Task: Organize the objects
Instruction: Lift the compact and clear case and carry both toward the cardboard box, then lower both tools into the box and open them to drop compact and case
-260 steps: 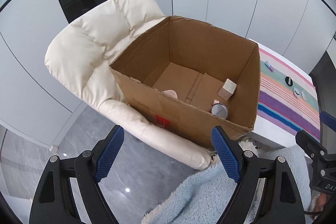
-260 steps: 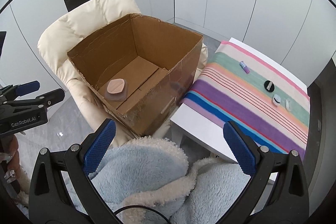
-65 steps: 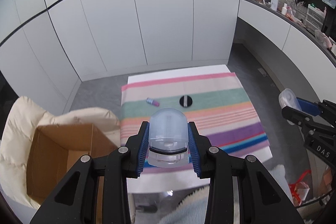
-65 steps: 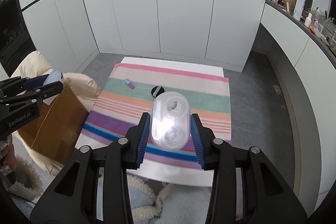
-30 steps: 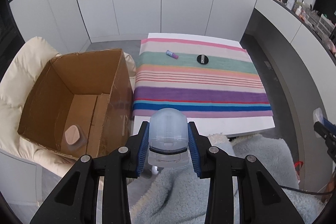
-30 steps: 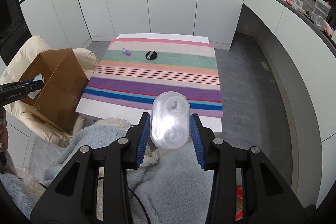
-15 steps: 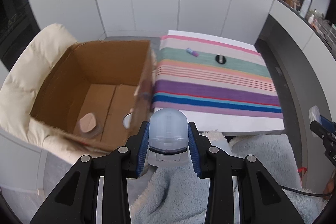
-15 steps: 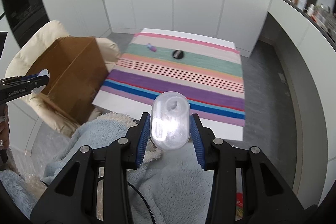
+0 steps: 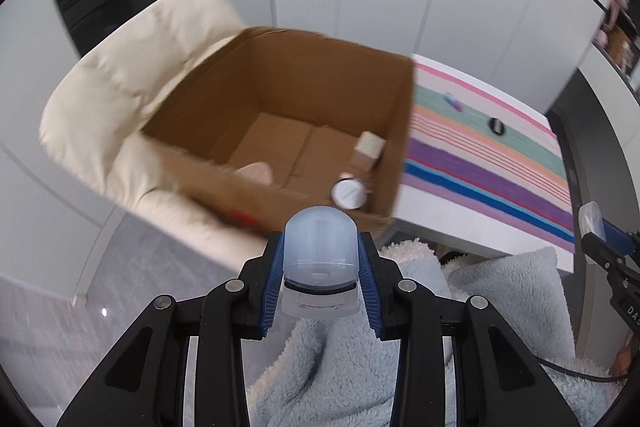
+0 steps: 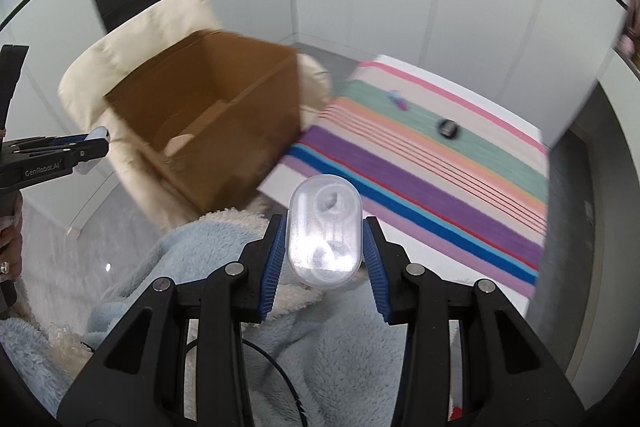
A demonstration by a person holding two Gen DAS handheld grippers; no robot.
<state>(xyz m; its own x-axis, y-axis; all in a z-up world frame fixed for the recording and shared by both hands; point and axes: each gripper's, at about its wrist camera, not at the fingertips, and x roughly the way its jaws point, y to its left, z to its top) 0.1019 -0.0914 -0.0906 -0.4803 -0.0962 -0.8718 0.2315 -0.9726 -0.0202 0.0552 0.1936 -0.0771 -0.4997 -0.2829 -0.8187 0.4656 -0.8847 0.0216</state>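
Observation:
My left gripper (image 9: 320, 267) is shut on a pale blue domed plastic case (image 9: 320, 251), held just short of the near wall of an open cardboard box (image 9: 280, 79). The box holds a pink compact (image 9: 256, 171), a round silver tin (image 9: 349, 193) and a small beige carton (image 9: 369, 149). My right gripper (image 10: 325, 247) is shut on a clear oval plastic case (image 10: 325, 227), held above the blue fleece, right of the box (image 10: 224, 99). My left gripper also shows at the left edge of the right wrist view (image 10: 92, 147).
The box sits on a cream padded armchair (image 9: 132, 67). A striped cloth covers a white table (image 9: 480, 155) to the right, with a small purple tube (image 9: 453, 101) and a black round compact (image 9: 497, 126) on it. A light blue fleece (image 9: 400, 347) fills the foreground.
Both views have swung left toward the box, which is now nearer and centred in the left wrist view. Both grippers still hold their cases.

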